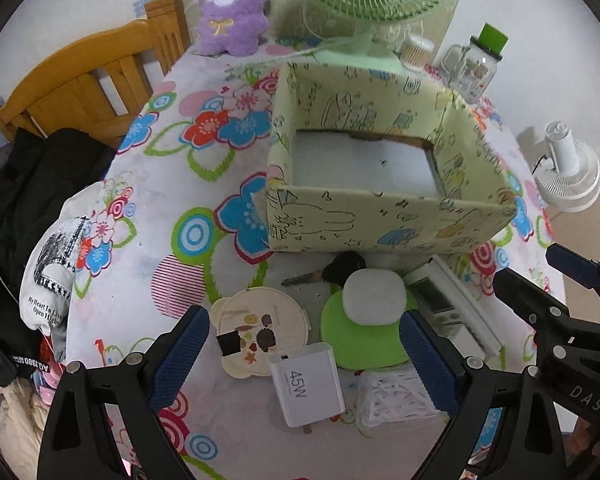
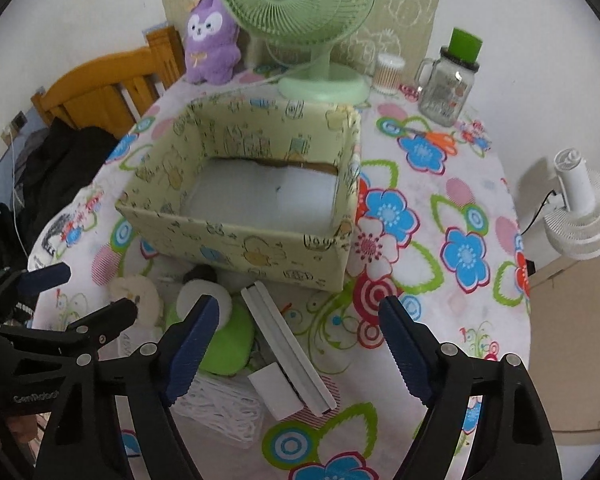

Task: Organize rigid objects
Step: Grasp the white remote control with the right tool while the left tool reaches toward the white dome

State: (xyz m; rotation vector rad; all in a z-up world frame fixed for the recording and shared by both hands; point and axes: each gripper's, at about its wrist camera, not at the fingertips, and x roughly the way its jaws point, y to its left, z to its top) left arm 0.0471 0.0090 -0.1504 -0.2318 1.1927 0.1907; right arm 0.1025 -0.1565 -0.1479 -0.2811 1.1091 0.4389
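Note:
A pale green patterned box [image 1: 384,216] stands open and empty on the flowered table. Small things lie in a cluster before it. My left gripper [image 1: 304,350] hangs open over a white 45W charger [image 1: 306,384], with a cream eared lid [image 1: 260,328] and a green round pad with a white top [image 1: 364,320] just beyond it. My right gripper [image 2: 300,346] is open too. A long white device [image 2: 288,344] lies between its fingers, untouched. The box [image 2: 236,240] sits just past it. Each gripper shows at the edge of the other's view.
A white lace basket [image 1: 396,400] and a black-headed key [image 1: 340,270] lie in the cluster. At the back stand a green fan [image 2: 300,20], a purple plush [image 2: 210,40], a cotton swab tub [image 2: 388,72] and a glass mug jar [image 2: 448,84]. A wooden chair [image 1: 80,88] with clothes is left, a white fan [image 2: 580,208] right.

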